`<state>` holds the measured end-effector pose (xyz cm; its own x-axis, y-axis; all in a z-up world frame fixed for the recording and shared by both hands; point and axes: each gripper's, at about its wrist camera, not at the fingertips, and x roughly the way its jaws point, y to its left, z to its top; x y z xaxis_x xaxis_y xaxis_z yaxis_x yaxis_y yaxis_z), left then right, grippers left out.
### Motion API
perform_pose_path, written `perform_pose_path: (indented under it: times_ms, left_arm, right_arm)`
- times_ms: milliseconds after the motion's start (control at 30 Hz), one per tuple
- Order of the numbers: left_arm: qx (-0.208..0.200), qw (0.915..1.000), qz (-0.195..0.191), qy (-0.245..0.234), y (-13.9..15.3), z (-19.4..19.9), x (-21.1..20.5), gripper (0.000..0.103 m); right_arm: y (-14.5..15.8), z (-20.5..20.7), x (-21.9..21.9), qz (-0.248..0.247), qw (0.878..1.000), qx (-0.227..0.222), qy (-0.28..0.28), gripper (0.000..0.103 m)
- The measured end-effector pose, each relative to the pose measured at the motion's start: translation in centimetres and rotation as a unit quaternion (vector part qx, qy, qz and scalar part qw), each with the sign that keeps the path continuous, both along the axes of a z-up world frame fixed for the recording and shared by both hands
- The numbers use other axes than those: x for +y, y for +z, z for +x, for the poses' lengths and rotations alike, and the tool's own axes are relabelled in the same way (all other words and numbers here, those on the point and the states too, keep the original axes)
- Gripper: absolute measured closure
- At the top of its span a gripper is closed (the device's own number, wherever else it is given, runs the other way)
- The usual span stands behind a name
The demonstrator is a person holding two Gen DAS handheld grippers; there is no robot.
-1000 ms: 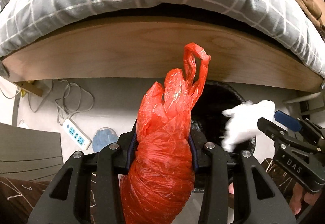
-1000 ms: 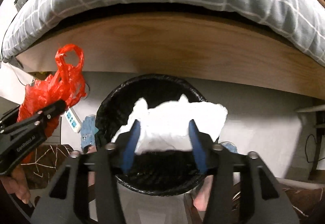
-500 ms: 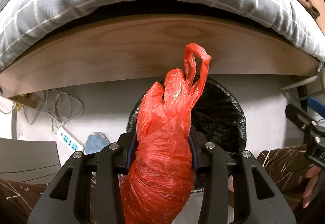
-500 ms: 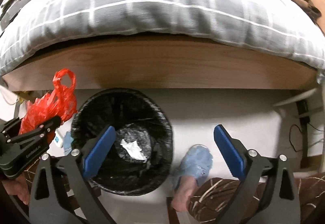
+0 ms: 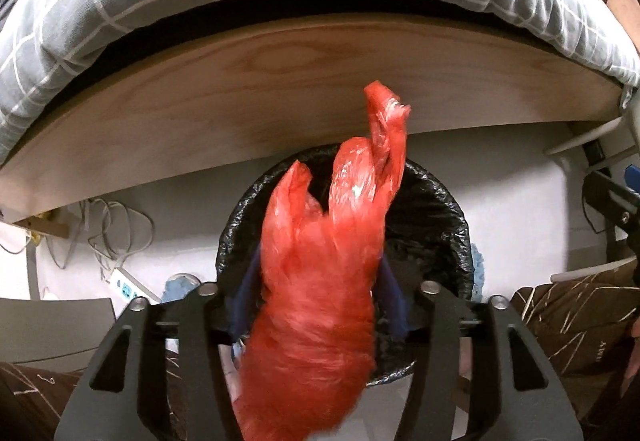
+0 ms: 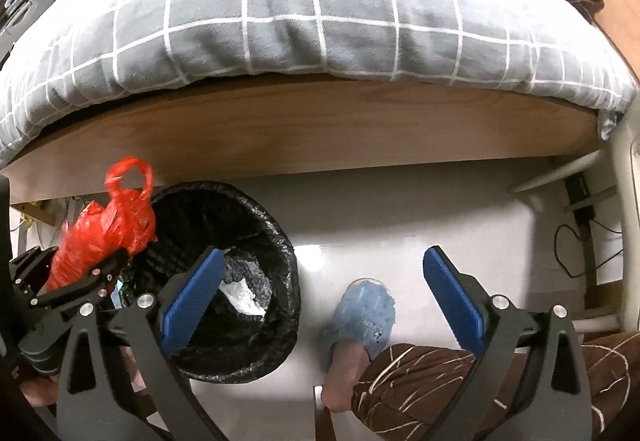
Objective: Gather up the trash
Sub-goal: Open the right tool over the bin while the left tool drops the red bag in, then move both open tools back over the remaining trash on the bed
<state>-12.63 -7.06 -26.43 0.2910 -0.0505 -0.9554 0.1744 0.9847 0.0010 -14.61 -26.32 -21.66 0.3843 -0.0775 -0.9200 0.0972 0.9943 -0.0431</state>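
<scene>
Here, in the left wrist view, your left gripper (image 5: 318,297) is clamped on the crumpled red plastic bag (image 5: 320,281), held above the black-lined trash bin (image 5: 436,209) beside the wooden bed frame (image 5: 240,97). In the right wrist view, your right gripper (image 6: 322,301) has its blue pads (image 6: 192,297) spread wide apart and empty, with the white tissue (image 6: 242,295) lying inside the bin (image 6: 280,241) and a blue slipper (image 6: 364,313) just beside it.

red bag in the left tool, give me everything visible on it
The red plastic bag is thin, crinkled, glossy film, bunched into a long wad with a looped handle sticking up. The left tool pinches it mid-body between blue pads, holding it over the black-lined trash bin. It looks motion-blurred.
</scene>
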Motion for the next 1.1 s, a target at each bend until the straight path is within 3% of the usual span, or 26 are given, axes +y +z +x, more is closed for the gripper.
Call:
perform_pose_path:
  times_ms: [133,267,400,667,1100]
  left_arm:
    - [-0.021,0.9998,0.007,-0.002,0.9,0.0,0.1,0.027]
    - [-0.039,0.9992,0.001,0.003,2.3,0.3,0.2,0.020]
    - [-0.080,0.9967,-0.008,0.010,4.9,0.6,0.5,0.006]
    - [-0.139,0.9898,-0.023,0.016,10.7,1.2,0.5,0.006]
    - [-0.197,0.9785,-0.052,0.029,17.0,2.8,1.3,0.006]
  right_arm:
    - [1.0,0.2,0.2,0.000,1.000,-0.015,0.000,0.008]
    - [2.6,0.3,0.0,-0.002,0.999,-0.038,-0.002,0.008]
    - [4.3,0.3,-0.2,0.002,0.998,-0.068,-0.004,0.008]
    - [9.9,0.4,0.0,-0.010,0.988,-0.153,0.006,0.008]
    - [15.8,1.7,0.1,-0.014,0.973,-0.231,0.014,0.008]
